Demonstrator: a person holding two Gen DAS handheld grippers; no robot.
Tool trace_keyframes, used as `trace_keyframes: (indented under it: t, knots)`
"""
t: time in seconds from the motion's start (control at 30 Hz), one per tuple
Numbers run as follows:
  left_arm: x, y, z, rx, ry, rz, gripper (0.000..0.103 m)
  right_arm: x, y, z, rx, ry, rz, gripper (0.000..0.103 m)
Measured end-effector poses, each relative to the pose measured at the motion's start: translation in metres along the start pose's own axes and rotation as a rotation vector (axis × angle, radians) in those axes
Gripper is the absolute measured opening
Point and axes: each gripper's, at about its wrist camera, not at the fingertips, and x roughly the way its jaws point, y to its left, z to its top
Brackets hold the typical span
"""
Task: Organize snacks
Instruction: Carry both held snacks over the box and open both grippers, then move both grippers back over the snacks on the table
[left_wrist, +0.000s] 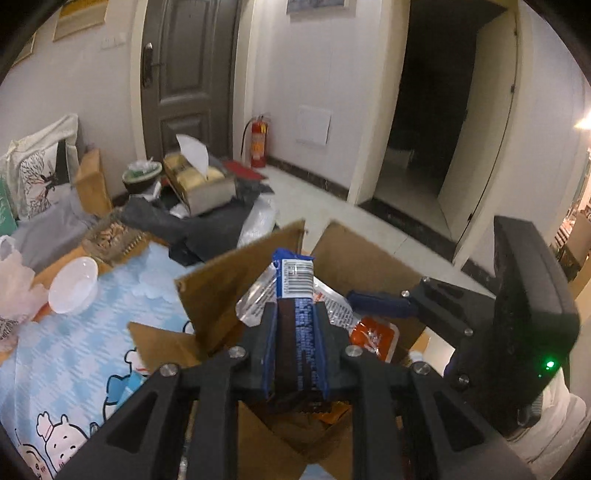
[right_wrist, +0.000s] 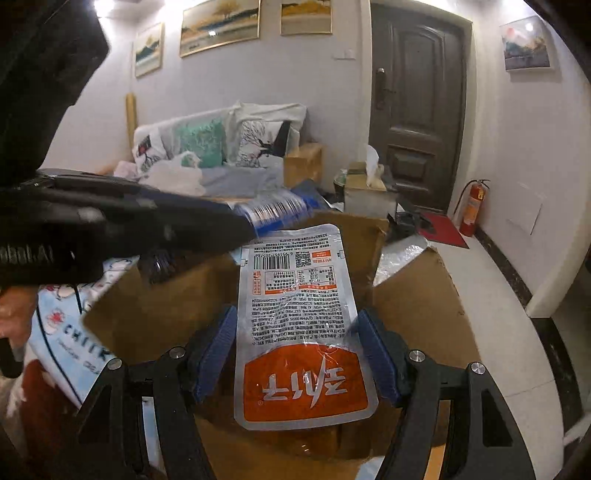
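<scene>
**Snack packets clamped over the open carton**

The blue foil-wrapped snack bar (left_wrist: 295, 295) is clamped between the left gripper's (left_wrist: 295, 314) fingers, its barcode end projecting beyond their tips. The silver-and-orange flat snack pouch (right_wrist: 299, 332) lies lengthwise between the right gripper's (right_wrist: 299, 332) blue-padded fingers (right_wrist: 218, 350), which press on its two side edges. Below both sets of fingers stands the open brown cardboard box (right_wrist: 413, 306).

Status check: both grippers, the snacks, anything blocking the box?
Left gripper shut on blue snack bar. Right gripper shut on silver-orange pouch. Both over open cardboard box. Flaps up, nothing blocking.
</scene>
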Motion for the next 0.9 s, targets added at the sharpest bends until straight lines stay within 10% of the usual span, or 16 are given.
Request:
trace_keyframes:
  t: [0.1, 0.23, 0.57, 0.9]
  knots:
    - [0.017, -0.001, 0.003, -0.004, 0.029, -0.008, 0.025, 0.011, -0.006, -0.006, 0.014, 0.036, 0.010, 0.065]
    - [0.005, 0.000, 0.001, -0.024, -0.012, -0.041, 0.064, 0.011, -0.006, -0.011, 0.021, 0.047, 0.013, 0.066]
    - [-0.088, 0.045, -0.017, -0.063, -0.164, 0.029, 0.078, -0.028, 0.025, 0.012, 0.002, -0.071, 0.037, 0.093]
    - [-0.190, 0.141, -0.104, -0.185, -0.222, 0.256, 0.084, -0.047, 0.157, 0.047, -0.193, -0.132, 0.215, 0.103]
